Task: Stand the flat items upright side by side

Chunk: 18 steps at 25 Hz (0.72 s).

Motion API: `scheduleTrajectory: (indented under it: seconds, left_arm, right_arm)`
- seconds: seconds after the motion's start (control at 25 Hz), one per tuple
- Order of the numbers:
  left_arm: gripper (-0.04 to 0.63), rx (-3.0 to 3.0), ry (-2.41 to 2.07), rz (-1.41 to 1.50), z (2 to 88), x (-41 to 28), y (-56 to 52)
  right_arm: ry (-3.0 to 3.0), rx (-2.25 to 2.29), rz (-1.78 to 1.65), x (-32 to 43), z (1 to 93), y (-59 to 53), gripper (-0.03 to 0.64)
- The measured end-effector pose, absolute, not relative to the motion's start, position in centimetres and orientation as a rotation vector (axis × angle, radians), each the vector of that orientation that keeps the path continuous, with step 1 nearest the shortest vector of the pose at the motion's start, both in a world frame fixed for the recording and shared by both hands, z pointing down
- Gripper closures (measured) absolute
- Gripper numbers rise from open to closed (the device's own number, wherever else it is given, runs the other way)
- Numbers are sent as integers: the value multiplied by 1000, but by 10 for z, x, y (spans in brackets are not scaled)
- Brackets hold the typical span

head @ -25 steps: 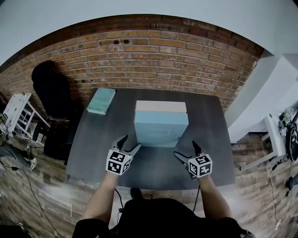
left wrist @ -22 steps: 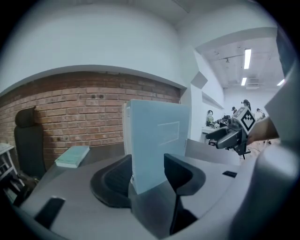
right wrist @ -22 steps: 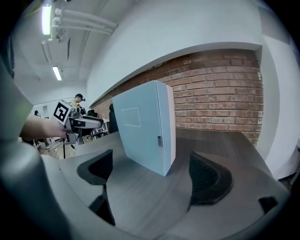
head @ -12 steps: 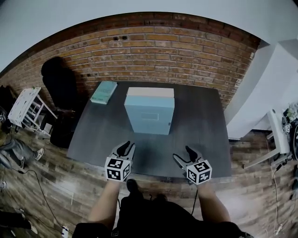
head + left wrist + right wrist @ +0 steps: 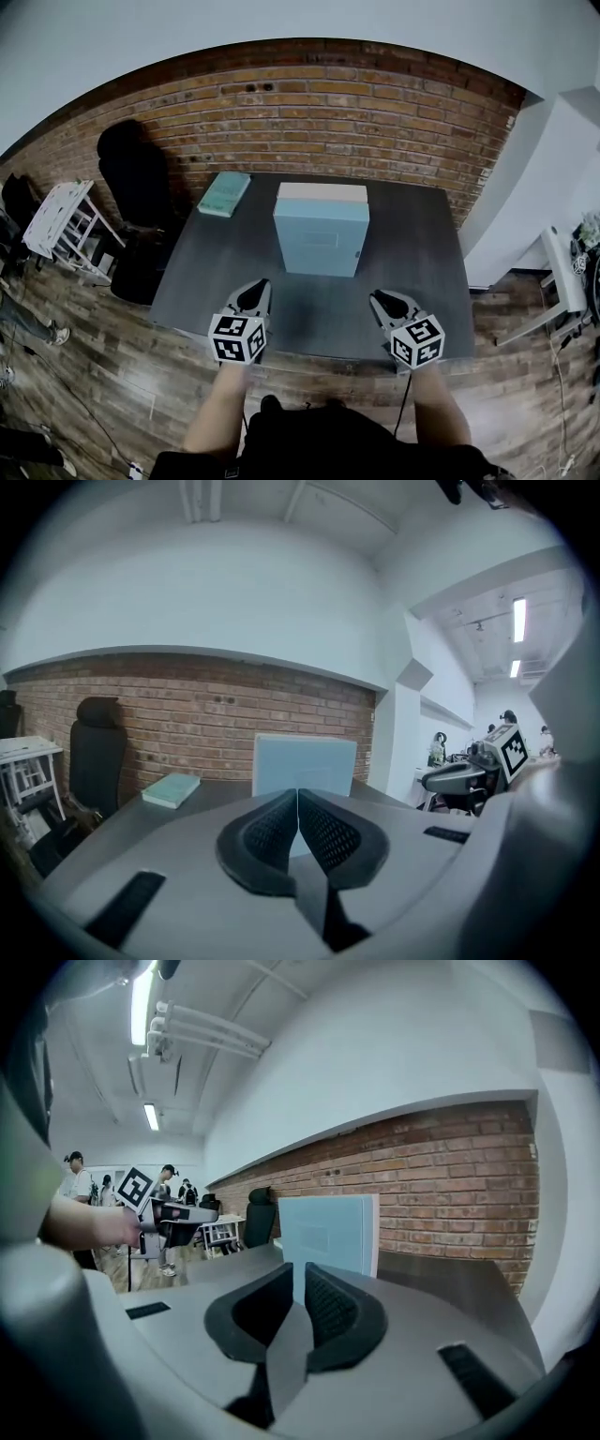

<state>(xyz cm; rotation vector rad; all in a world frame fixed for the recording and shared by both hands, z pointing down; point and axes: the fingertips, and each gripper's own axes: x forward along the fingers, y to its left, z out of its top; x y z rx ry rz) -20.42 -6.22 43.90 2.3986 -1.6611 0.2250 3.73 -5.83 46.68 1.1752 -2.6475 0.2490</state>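
Blue book point(image 5: 322, 239) upright; left gripper point(image 5: 254, 289), right gripper point(image 5: 382, 300) withdrawn, just closed, empty.

Looking down on a dark grey rectangular table point(image 5: 412, 244) set against a red brick wall point(image 5: 309, 112). Upright at its middle, a large pale blue book point(image 5: 322, 239), cream page edges on top. Flat at the far left corner, well apart, a thin teal book point(image 5: 225, 194). Over the near edge, left gripper point(image 5: 255, 289) pinched closed, right gripper point(image 5: 382, 300) just closing, nothing between either pair of jaws.
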Motion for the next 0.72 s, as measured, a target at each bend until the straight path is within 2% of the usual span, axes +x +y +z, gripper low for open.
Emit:
scheduleTrajectory:
  seconds: [0.08,0.4,0.72]
  left_arm:
    - [575,2431,-1658,219,425,-216,-65]
    - [577,2595,-1627,319,369,-246,-94]
    - [577,2609,-1736,224,333,-263,-99]
  right_arm:
    - [-2657,1223,237,29,447,-69,601]
    - [-2771,1303,103,-24,357,-88,601]
    - [-2831,1357,71,-44,321,-93,601]
